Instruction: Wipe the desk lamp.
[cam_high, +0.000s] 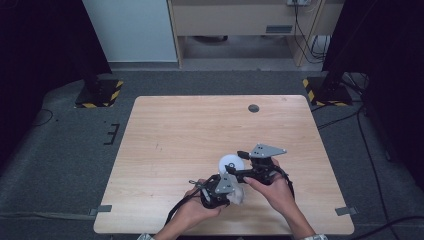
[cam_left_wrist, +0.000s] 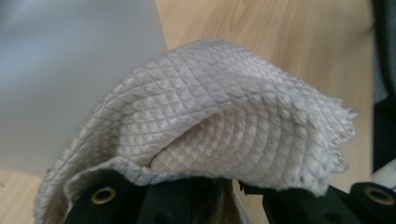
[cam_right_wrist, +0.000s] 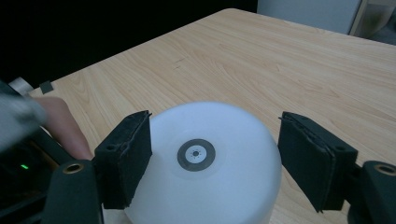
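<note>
One grey cloth (cam_left_wrist: 219, 126) is being pinched between the left gripper (cam_high: 218, 192)'s jaws. The right gripper (cam_right_wrist: 212, 161) is standing wide, its two pads flanking one white round container (cam_right_wrist: 205, 163), one pad touching, the other apart, on the table (cam_high: 200, 125).

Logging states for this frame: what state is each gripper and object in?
left gripper: shut on the cloth, near table edge.
cloth: beige, waffle-textured, folded over and bunched, pinched at its lower edge.
right gripper: open, a jaw on either side of the white round object; contact cannot be told.
white round object: on the table, dark ring at centre facing up.
table: wooden, bare across its far half.
</note>
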